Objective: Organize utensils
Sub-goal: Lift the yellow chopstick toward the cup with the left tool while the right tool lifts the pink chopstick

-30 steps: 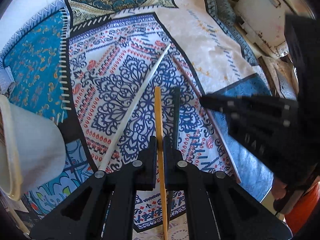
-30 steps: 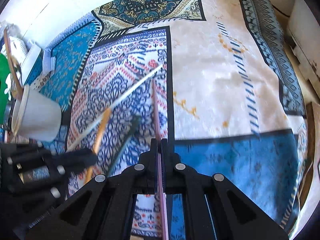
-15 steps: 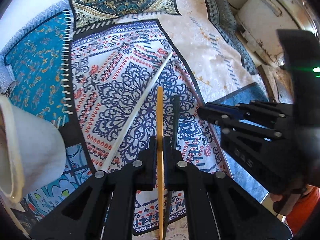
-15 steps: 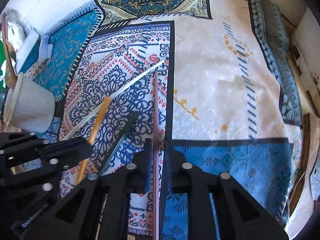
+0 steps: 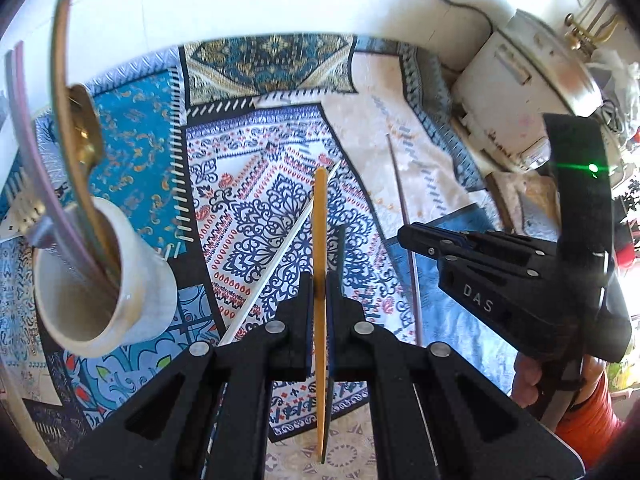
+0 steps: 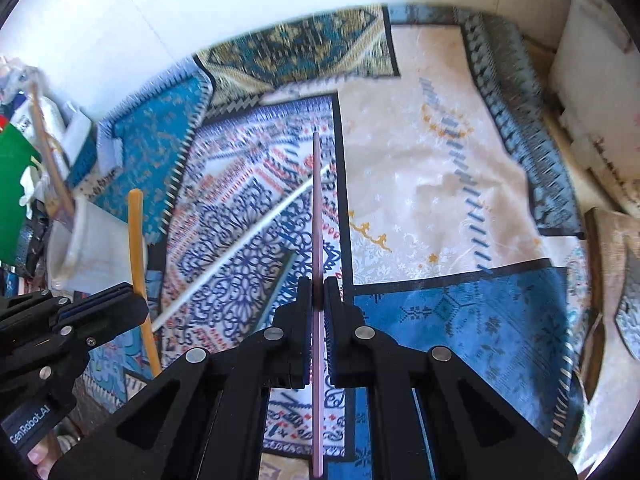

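Observation:
My left gripper point(image 5: 319, 292) is shut on a yellow chopstick point(image 5: 320, 216), held above the patterned cloth point(image 5: 140, 152). The right gripper point(image 6: 318, 292) is shut on a thin pink chopstick point(image 6: 317, 208), also off the cloth. A white chopstick point(image 5: 280, 256) lies slantwise on the cloth between them, and a dark stick point(image 5: 340, 248) lies just right of the yellow one. At the left a white cup point(image 5: 132, 280) holds a purple utensil, a wooden one and a gold spoon. Each view shows the other gripper: the right gripper point(image 5: 404, 234) and the left gripper point(image 6: 136, 304).
A white appliance point(image 5: 520, 92) stands beyond the cloth's right edge, with a white wall behind. Green packaging point(image 6: 16, 184) and small clutter crowd the far left past the cup. A hand point(image 5: 532, 376) with an orange sleeve grips the right tool.
Both grippers have risen with their chopsticks, which now hang off the cloth. The cup's mouth and the utensils standing in it have come into the left wrist view.

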`<state>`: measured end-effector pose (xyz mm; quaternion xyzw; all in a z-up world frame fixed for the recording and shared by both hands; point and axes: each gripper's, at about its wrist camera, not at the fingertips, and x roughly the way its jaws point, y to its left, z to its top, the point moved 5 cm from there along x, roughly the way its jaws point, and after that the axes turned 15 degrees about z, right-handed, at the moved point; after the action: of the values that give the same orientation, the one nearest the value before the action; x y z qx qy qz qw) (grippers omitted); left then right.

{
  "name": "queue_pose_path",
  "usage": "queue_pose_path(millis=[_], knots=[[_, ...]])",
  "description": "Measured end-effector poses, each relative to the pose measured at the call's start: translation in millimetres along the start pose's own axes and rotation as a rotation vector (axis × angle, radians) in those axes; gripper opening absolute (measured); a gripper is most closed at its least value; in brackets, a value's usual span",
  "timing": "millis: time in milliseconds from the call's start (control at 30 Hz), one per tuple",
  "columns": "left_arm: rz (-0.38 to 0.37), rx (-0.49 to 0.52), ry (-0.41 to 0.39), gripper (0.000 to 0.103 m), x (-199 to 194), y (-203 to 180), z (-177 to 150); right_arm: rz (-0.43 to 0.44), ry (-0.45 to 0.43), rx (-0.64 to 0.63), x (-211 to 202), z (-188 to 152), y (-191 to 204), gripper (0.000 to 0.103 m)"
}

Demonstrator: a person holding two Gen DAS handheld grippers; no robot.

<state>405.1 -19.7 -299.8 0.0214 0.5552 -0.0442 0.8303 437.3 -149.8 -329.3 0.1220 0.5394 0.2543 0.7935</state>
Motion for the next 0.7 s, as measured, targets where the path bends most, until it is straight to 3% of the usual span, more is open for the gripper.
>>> queue_pose_path(millis=[333,700], knots=[[0.002,-0.015,-0.135,0.004,-53,1,2,0.018,-0.160,-0.073,-60,7,36,0.005],[0.025,-0.047,-0.248,0.000,-103,14,12,0.032,-0.260,-0.163,-95,18,74,0.005]])
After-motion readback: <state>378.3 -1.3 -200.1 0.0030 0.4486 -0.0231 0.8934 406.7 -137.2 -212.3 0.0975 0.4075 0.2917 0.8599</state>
